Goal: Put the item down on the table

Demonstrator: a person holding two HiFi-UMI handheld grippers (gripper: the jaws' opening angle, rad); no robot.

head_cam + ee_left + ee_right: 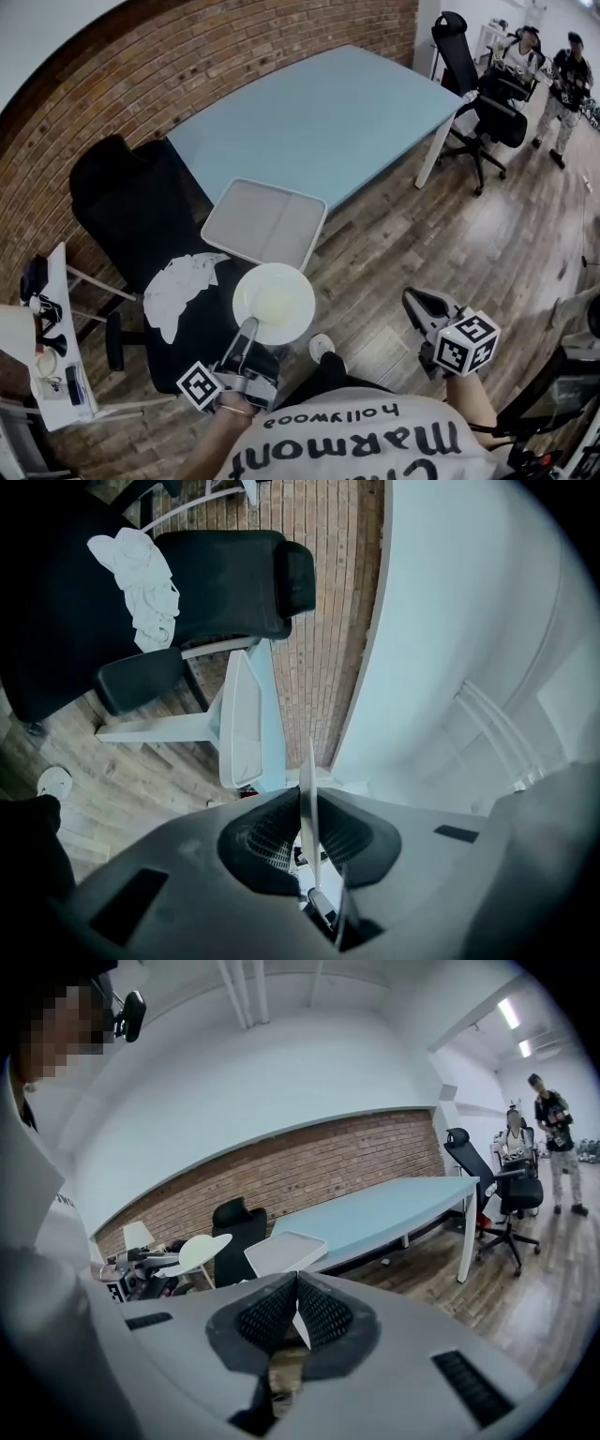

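A round white plate (274,302) is held by its near rim in my left gripper (247,328), which is shut on it. The plate hangs above the floor, short of the light blue table (328,112). In the left gripper view the plate (309,789) shows edge-on, pinched between the jaws. My right gripper (414,300) hovers at the right with its jaws shut on nothing; its view shows the pads (281,1309) pressed together, with the plate (203,1249) off to the left and the table (394,1206) ahead.
A white square tray (265,223) sits at the table's near corner. A black office chair (141,211) with a white cloth (183,286) stands left of the plate. Another black chair (483,94) and two people (553,66) are at the far right. A side table (52,347) holds small items.
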